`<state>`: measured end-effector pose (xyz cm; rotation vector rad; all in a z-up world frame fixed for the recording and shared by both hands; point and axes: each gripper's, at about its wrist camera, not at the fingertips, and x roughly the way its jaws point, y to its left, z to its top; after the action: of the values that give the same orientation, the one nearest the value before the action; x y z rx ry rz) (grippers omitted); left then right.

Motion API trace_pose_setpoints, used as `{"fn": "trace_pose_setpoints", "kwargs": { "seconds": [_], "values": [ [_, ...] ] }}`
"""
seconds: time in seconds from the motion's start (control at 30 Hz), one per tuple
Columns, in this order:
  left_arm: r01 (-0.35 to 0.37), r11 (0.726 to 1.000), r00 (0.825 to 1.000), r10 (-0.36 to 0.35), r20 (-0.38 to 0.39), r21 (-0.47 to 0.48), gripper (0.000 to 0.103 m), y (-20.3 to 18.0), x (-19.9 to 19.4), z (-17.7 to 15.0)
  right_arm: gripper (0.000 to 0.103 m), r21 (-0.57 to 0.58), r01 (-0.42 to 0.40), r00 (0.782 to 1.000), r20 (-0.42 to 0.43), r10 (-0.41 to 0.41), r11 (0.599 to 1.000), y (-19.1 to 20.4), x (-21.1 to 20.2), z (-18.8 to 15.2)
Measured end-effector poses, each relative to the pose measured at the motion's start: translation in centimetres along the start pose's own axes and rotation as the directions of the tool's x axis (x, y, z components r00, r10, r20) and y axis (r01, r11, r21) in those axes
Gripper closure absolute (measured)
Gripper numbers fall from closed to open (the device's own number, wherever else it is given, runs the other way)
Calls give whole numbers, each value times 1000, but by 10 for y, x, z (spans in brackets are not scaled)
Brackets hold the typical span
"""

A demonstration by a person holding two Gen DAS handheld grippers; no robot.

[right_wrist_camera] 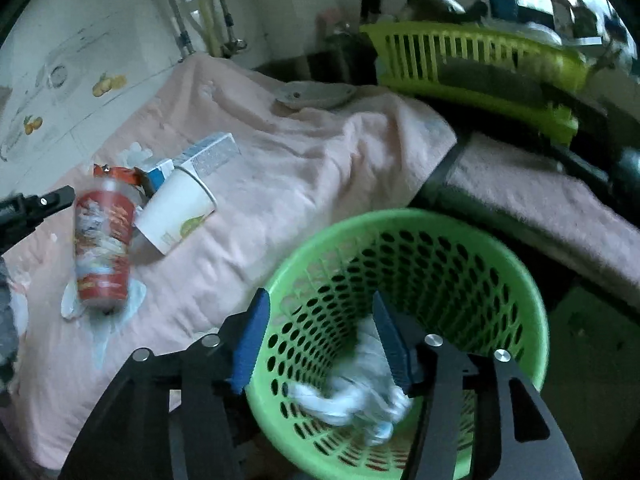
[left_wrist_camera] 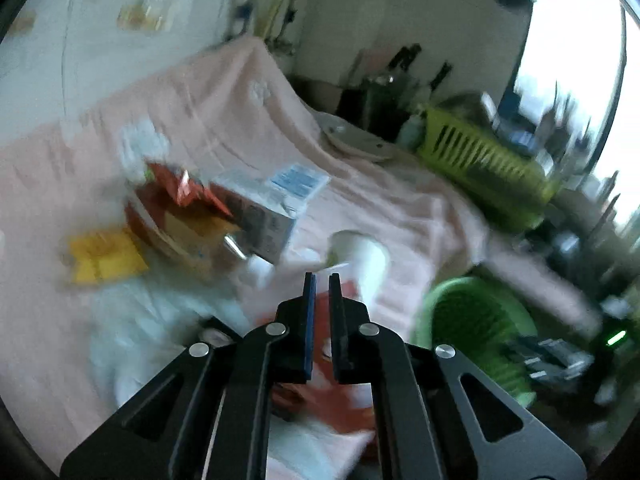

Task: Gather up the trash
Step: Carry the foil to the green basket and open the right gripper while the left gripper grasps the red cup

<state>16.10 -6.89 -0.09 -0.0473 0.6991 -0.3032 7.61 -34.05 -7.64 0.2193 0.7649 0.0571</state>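
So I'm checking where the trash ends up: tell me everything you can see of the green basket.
The green basket is a round bin that looks like plastic, its walls pierced with rows of oval holes under a smooth rim. It stands upright beside the pink-covered surface. Crumpled white trash lies at its bottom. The right gripper hangs open over its mouth, holding nothing.

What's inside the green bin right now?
Crumpled white trash lies in the green bin. The right gripper partly covers the bottom, so anything beneath stays hidden.
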Motion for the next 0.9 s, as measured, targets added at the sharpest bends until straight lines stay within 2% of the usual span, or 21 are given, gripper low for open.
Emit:
{"fn": "trace_pose_setpoints", "kwargs": {
  "seconds": [0.03, 0.13, 0.23, 0.37, 0.43, 0.47, 0.5, 0.63, 0.77, 0.9],
  "values": [
    [-25, 999, 999, 26, -19, 40, 97, -9, 10, -6, 51, 19, -27, 999, -22, 27, 999, 1, 7, -6],
    [19, 999, 997, -17, -81, 26, 96, -16, 29, -19, 51, 24, -49, 997, -53, 50, 999, 13, 21, -20],
    [0, 999, 998, 3, -63, 52, 93, -24, 30, -22, 51, 13, -63, 996, -59, 63, 998, 22, 25, -24],
    [49, 999, 996, -51, -79, -22, 81, -15, 31, -18, 51, 3, -67, 997, -48, 68, 998, 25, 22, -18],
    [42, 998, 996, -45, -74, -36, 66, -15, 28, -19, 51, 5, -70, 997, -38, 70, 998, 23, 19, -16],
    [30, 999, 997, -33, -75, -41, 51, -14, 28, -18, 51, 5, -70, 997, -35, 70, 998, 23, 18, -15],
    [20, 999, 997, -23, -78, -44, 47, -16, 29, -19, 51, 4, -69, 997, -32, 70, 998, 22, 17, -15],
    [6, 998, 996, -12, -84, -68, 47, -12, 30, -19, 50, 17, -70, 997, -29, 70, 997, 16, 17, -15],
    [-12, 993, 994, -1, -109, -120, 36, -6, 34, -19, 49, 22, -73, 997, -35, 74, 997, 14, 17, -17],
    [-12, 983, 991, -13, -136, -186, 31, 0, 40, -18, 46, 23, -78, 996, -29, 79, 997, 12, 16, -17]
  ]
}}
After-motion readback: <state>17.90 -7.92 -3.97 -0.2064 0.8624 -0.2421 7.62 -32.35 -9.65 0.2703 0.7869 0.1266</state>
